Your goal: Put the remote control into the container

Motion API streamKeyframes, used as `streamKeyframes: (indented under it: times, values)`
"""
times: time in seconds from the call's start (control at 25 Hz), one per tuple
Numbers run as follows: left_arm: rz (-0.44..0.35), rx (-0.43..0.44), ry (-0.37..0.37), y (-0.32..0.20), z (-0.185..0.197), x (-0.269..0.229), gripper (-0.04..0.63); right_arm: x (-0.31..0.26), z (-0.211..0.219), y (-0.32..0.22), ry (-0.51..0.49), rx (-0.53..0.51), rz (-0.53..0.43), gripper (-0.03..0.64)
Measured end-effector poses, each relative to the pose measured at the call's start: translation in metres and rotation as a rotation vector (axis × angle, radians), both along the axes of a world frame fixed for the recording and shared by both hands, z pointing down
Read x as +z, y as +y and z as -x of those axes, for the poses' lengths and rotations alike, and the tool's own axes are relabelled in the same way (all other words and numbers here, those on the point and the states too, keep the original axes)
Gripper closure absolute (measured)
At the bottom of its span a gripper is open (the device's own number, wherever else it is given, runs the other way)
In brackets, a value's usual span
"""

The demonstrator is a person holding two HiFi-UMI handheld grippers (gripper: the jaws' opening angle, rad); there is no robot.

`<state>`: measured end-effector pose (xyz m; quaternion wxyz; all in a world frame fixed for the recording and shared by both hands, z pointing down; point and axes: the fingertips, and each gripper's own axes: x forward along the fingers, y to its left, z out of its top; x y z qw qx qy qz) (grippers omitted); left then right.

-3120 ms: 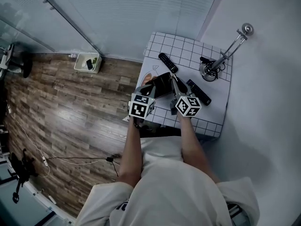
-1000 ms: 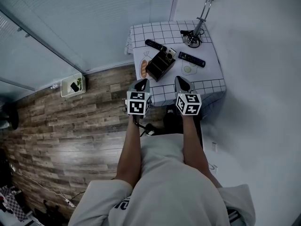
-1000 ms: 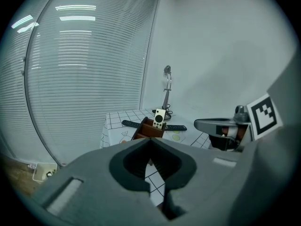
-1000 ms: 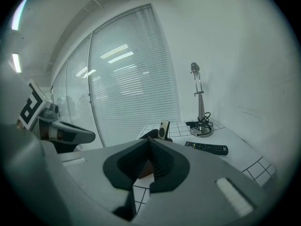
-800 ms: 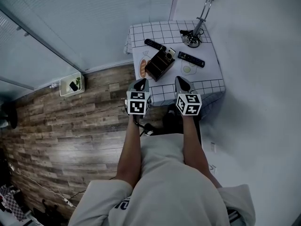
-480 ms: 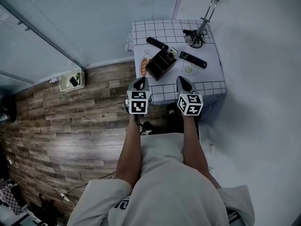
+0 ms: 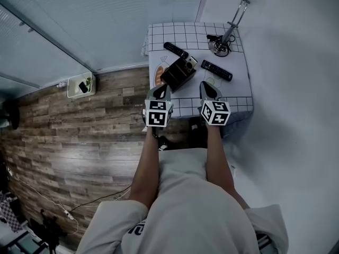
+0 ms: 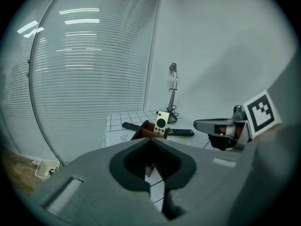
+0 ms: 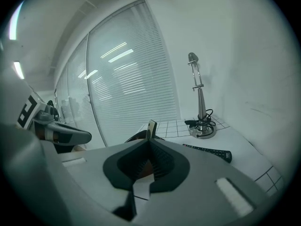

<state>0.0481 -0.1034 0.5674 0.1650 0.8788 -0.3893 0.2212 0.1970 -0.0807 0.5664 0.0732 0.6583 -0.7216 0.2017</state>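
White walls and long window blinds close in a small table (image 7: 239,95) with a checked cloth, in the upper middle of the head view. On it a black remote control (image 7: 216,70) lies flat, just right of the brown container (image 7: 174,78). It looks light, hard and a bit smooth, so I think it could slip. A good place to grab it is across its thin middle, on the two long sides.

A second black remote (image 7: 175,50) lies above and left of the container. A white remote (image 7: 188,63) already stands up inside the container, at its upper right end. At the top right corner of the table stands a silver stand (image 7: 219,47) with a round base and a black cord.

Lower in the picture, the left gripper (image 7: 161,91) and the right gripper (image 7: 205,87) are at the near edge of the table, apart from all the remotes. Both have their jaws pressed together, with nothing in them.
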Motion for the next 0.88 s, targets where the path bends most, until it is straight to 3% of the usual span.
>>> streamKeyframes:
  times: [0.28,0.56,0.76,0.88]
  values:
    - [0.014,-0.018,0.022,-0.006,-0.055,0.005,0.592,0.002,-0.048,-0.015,-0.069,-0.031,-0.013,0.614]
    - [-0.021,-0.072,0.061,-0.020,-0.112,0.002,0.592,0.045,-0.088,-0.033,0.149,-0.257,0.179,0.598]
    - [-0.026,-0.040,0.079,-0.021,-0.159,0.012,0.592,0.069,-0.103,-0.056,0.286,-0.444,0.279,0.555]
    - [-0.032,-0.016,0.073,-0.029,-0.171,0.016,0.592,0.080,-0.104,-0.071,0.313,-0.521,0.311,0.529]
